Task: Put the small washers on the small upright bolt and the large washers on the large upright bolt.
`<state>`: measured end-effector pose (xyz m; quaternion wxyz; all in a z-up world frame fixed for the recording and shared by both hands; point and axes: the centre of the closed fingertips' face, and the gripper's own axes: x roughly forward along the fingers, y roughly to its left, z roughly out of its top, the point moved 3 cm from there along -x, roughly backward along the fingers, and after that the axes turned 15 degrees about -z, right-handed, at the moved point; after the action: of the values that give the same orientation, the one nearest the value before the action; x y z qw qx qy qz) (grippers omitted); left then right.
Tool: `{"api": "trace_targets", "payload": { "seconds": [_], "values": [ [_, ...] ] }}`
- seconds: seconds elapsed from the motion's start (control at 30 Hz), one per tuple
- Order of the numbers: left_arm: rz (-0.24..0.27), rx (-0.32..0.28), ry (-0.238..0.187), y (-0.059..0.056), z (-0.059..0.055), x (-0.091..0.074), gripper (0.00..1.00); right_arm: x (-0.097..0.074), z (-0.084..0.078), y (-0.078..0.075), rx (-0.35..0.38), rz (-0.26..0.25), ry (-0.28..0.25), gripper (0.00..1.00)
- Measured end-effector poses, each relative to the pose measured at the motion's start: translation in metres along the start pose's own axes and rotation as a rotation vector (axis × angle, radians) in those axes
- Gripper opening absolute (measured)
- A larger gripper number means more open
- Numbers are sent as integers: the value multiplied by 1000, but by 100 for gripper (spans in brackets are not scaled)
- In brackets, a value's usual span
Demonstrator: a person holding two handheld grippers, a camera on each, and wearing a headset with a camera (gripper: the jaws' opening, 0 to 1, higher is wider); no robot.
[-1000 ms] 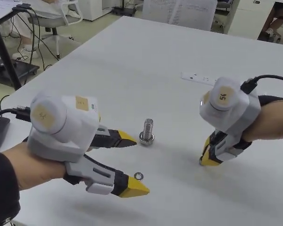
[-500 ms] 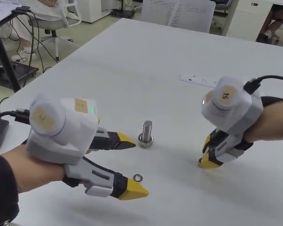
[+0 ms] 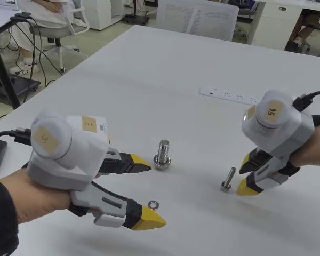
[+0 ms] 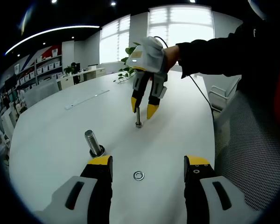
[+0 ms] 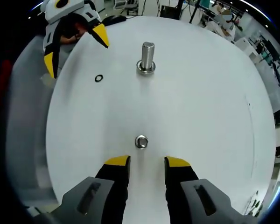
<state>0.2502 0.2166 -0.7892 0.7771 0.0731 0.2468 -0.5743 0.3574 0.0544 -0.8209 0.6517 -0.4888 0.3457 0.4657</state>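
The large bolt [image 3: 162, 153] [image 4: 92, 142] [image 5: 147, 57] stands upright mid-table with a washer around its base. A small washer [image 3: 153, 205] [image 4: 138, 175] [image 5: 99, 78] lies flat on the white table [image 3: 165, 80], between the wide-open jaws of my left gripper [image 3: 146, 193] [image 4: 148, 161]. The small bolt [image 3: 228, 179] [image 4: 138, 116] [image 5: 141, 141] stands on its head, free, just ahead of my right gripper [image 3: 244, 175] [image 5: 147, 161]. That gripper's jaws stand slightly apart with nothing between them.
A white power strip [image 3: 226, 95] [image 4: 86, 99] lies farther back on the table. The table's left edge runs diagonally, with office chairs [image 3: 58, 26] and a desk beyond it. Bare tabletop lies between the two bolts.
My right gripper has let go and drawn back to the right, leaving the small bolt standing free on the table. The left gripper has hardly moved; the camera shifted a little.
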Motion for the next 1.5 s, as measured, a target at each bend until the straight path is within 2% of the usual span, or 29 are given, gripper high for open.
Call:
{"api": "trace_targets", "payload": {
  "seconds": [0.27,0.5,0.9,1.5],
  "values": [
    [4,4,-2,-1,1,-1,61,-12,-5,4,23,-19,-6,31],
    [6,10,-6,-2,3,-3,61,-21,-11,14,29,-27,-2,32],
    [12,25,-11,-3,7,-6,61,-30,-18,43,32,-9,5,32],
    [34,39,-20,-4,11,-17,61,-37,3,93,-35,62,-19,31]
  ]
}}
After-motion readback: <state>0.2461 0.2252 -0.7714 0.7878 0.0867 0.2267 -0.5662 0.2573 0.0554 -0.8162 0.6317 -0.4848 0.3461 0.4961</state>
